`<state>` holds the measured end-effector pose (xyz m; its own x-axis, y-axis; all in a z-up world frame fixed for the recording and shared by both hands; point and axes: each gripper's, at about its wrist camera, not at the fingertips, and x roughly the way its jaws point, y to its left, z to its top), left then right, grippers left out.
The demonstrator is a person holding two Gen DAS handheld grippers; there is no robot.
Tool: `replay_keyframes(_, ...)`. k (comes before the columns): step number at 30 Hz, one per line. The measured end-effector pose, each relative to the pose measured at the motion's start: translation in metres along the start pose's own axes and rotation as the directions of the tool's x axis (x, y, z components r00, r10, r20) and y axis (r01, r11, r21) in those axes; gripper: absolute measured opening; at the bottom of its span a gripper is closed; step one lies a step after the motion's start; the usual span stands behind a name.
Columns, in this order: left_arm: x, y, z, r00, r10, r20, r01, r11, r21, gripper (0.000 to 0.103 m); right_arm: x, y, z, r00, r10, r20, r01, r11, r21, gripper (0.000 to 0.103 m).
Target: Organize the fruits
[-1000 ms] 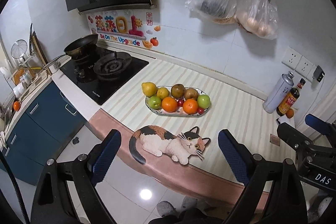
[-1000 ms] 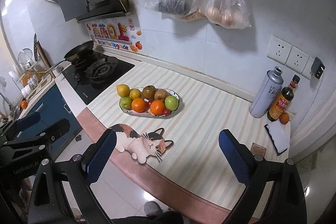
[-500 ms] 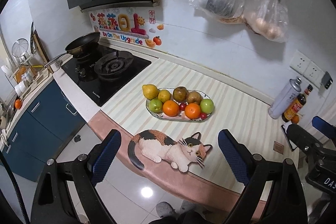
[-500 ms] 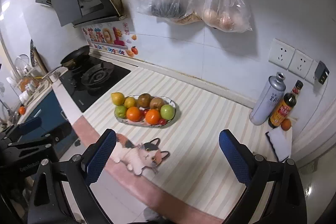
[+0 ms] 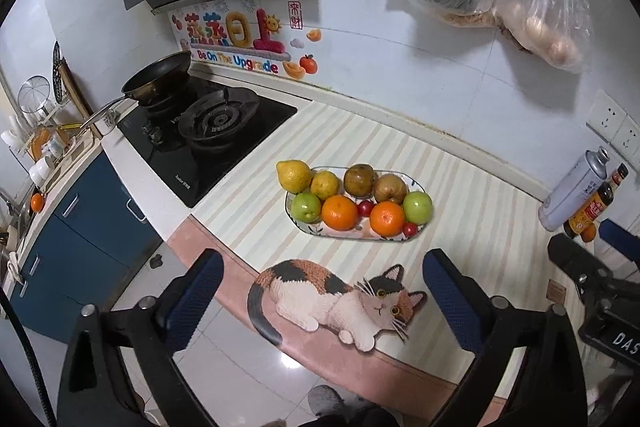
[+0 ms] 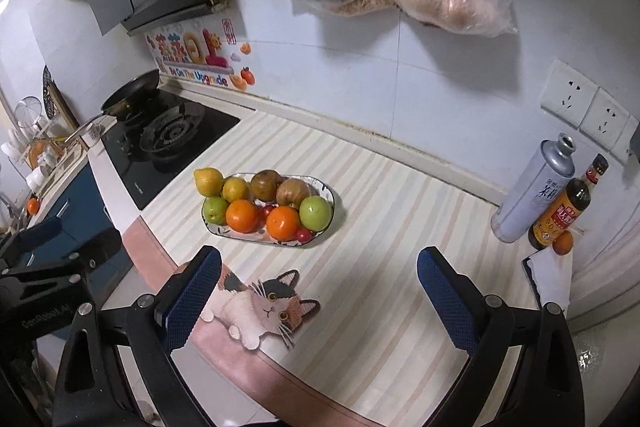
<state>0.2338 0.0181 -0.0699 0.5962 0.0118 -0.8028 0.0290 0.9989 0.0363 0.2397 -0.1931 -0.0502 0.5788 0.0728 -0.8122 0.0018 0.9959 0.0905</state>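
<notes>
Now both hand-held grippers, left [image 5: 320, 287] & right [image 6: 318, 283], gape empty; fruit plate [image 5: 356, 233] well ahead.

Mixed fruits [image 5: 358, 201] fill an oval plate [image 5: 352, 233] on the counter.

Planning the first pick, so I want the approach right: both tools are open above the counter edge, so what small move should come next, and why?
Probably ease the right tool forward and down toward the plate. Both it and the left tool are open and empty, well short of the fruit. The green apple sits exposed at the plate's right end, so it looks the easiest first grasp.
</notes>
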Motion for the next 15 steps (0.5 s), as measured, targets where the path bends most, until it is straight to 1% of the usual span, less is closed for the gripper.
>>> replay_keyframes(4, 0.0049, 0.0001, 0.0017, 1.000, 0.001, -0.003, -0.001, 1.000, -0.003, 0.102, 0.0058, 0.0001, -0.0003, 1.000, -0.007, -0.007, 0.007, 1.000, -0.001, 0.100)
replay_keyframes(8, 0.0090, 0.0019, 0.0030, 1.000, -0.006, -0.012, 0.006, 1.000, -0.016, 0.102, 0.0043, 0.0002, 0.0020, 1.000, -0.015, -0.002, 0.015, 1.000, -0.004, 0.101)
replay_keyframes(15, 0.0069, 0.0032, 0.0041, 1.000, -0.012, -0.004, 0.012, 1.000, -0.021, 0.102, 0.0002, 0.0022, 0.0030, 1.000, -0.021, 0.005, 0.021, 1.000, -0.003, 0.101)
